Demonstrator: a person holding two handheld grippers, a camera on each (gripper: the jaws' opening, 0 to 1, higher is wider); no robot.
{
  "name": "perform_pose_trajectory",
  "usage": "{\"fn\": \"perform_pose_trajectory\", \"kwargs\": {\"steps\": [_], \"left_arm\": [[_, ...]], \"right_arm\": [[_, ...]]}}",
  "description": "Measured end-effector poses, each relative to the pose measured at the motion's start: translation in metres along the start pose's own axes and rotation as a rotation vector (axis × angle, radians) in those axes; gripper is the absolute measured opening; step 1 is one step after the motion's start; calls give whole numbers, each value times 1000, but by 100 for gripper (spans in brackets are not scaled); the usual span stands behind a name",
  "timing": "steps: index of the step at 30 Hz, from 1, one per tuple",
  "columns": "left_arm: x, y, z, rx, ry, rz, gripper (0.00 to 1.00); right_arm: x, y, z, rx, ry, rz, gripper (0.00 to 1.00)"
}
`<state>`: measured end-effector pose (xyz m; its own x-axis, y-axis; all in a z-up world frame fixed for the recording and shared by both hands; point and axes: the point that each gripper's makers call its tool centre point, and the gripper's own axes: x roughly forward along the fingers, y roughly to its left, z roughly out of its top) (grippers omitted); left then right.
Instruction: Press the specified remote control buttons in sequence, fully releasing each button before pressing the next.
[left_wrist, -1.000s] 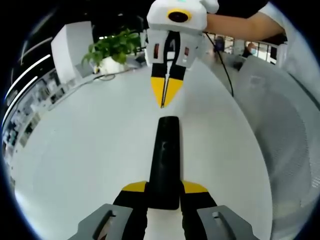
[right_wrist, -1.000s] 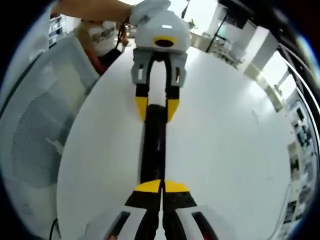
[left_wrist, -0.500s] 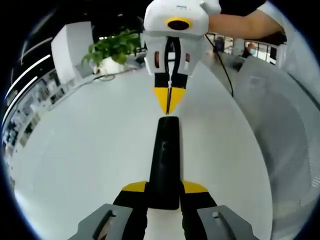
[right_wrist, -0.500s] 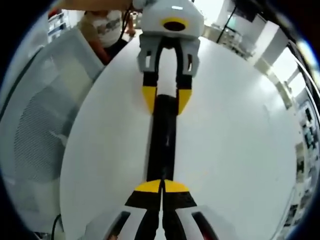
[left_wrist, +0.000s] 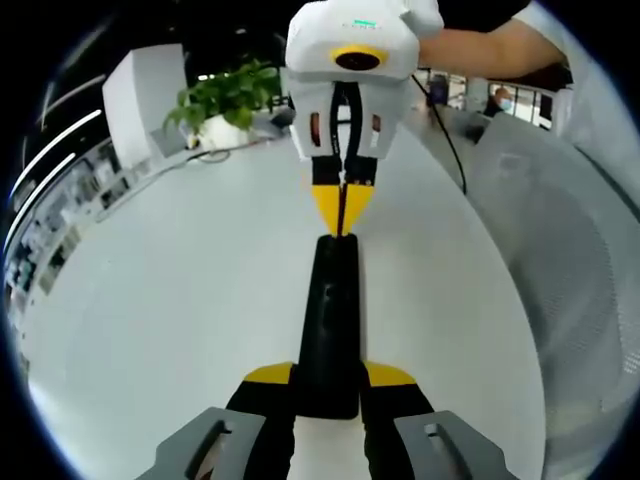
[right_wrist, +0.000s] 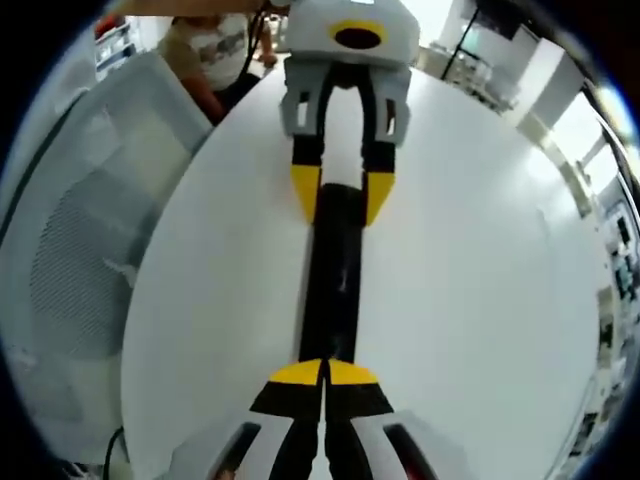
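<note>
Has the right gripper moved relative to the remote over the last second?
Yes. In the left gripper view, the right gripper has closed in on the remote, its shut tips now meeting the far end.

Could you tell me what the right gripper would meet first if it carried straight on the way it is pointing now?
The black remote. The right gripper, jaws shut, already sits at its near end; continuing would likely run along the remote toward the left gripper clamping the far end.

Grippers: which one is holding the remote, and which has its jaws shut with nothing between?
The left gripper clamps the black remote by its sides. The right gripper is closed, tips at the remote's far end.
</note>
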<state>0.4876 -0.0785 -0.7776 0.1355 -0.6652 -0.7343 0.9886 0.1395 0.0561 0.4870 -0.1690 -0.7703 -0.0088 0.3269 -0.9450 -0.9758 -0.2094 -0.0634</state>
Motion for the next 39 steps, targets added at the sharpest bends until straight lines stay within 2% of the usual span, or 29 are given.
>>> {"fn": "perform_pose_trajectory", "kwargs": {"steps": [20,27,32,39], "left_arm": [[0,0,0,2,-2,1,24],[0,0,0,3,-2,1,24],[0,0,0,3,-2,0,24],[0,1,0,3,-3,4,24]], "right_arm": [[2,0,0,13,24,21,0],[3,-1,-1,48,0,49,0],[3,0,0,30,34,49,0],[3,0,-1,39,28,28,0]]}}
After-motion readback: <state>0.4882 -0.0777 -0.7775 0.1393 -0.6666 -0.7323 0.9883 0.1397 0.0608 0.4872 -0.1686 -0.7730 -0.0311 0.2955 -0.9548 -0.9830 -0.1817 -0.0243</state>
